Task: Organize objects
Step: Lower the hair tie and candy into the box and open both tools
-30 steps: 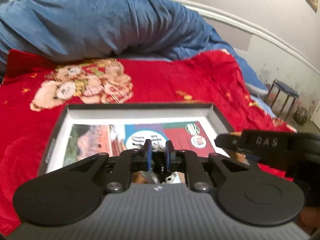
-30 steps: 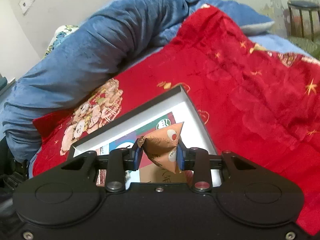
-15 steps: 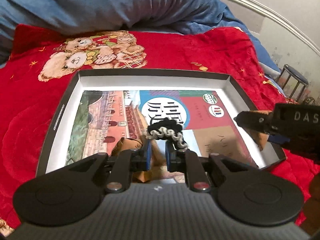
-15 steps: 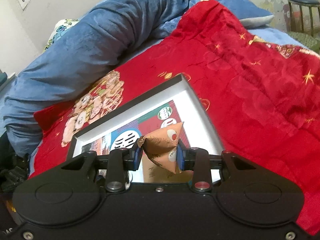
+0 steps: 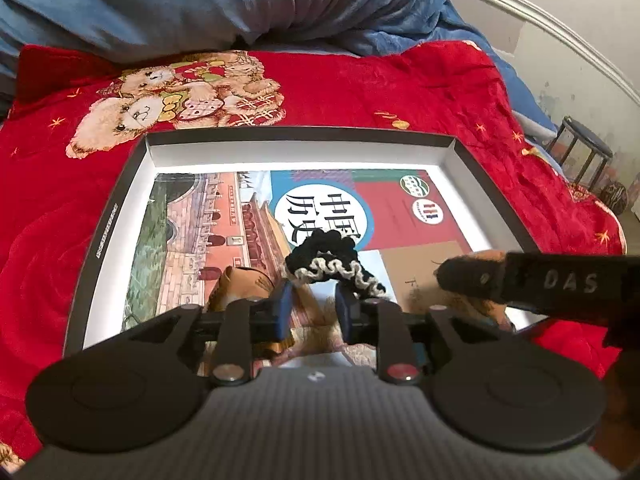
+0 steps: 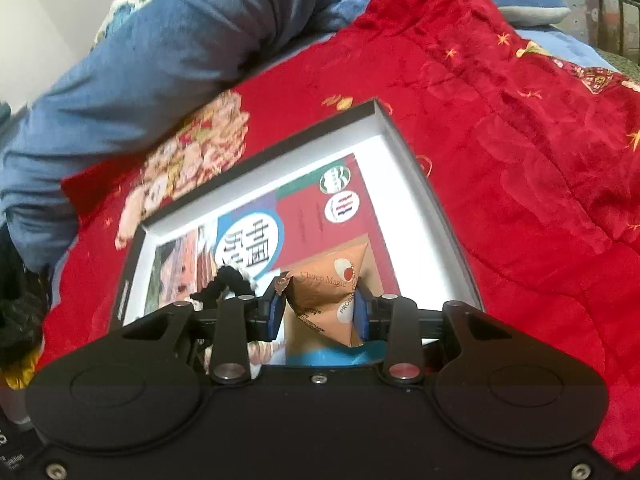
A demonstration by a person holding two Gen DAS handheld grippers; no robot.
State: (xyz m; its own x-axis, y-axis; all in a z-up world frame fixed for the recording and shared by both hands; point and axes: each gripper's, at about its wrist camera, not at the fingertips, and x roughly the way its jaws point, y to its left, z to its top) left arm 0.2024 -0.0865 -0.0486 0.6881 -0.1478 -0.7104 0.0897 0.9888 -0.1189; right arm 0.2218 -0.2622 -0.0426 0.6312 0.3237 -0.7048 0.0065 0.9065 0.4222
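A shallow box (image 5: pixel 112 216) with a black rim and white inside lies on the bed, with a picture book (image 5: pixel 224 224) flat in it. A black-and-white scrunchie (image 5: pixel 332 264) rests on the book just ahead of my left gripper (image 5: pixel 315 304). Its jaws are opening and nothing is pressed between the pads. A brown packet (image 5: pixel 240 284) lies in the box behind the left finger. My right gripper (image 6: pixel 319 308) is shut on an orange-brown pyramid snack packet (image 6: pixel 328 292) held over the box's near right part (image 6: pixel 420 184). The scrunchie (image 6: pixel 228 280) shows to its left.
The box sits on a red blanket (image 5: pixel 360 92) with a teddy-bear print (image 5: pixel 176 96). A rolled blue duvet (image 5: pixel 200 4) lies behind it. A dark stool (image 5: pixel 584 156) stands by the wall at far right. The right gripper's finger (image 5: pixel 472 280) reaches in from the right.
The left gripper tipped down over the box and its jaws parted, leaving the scrunchie on the book. The right gripper came lower over the box, still holding the packet.
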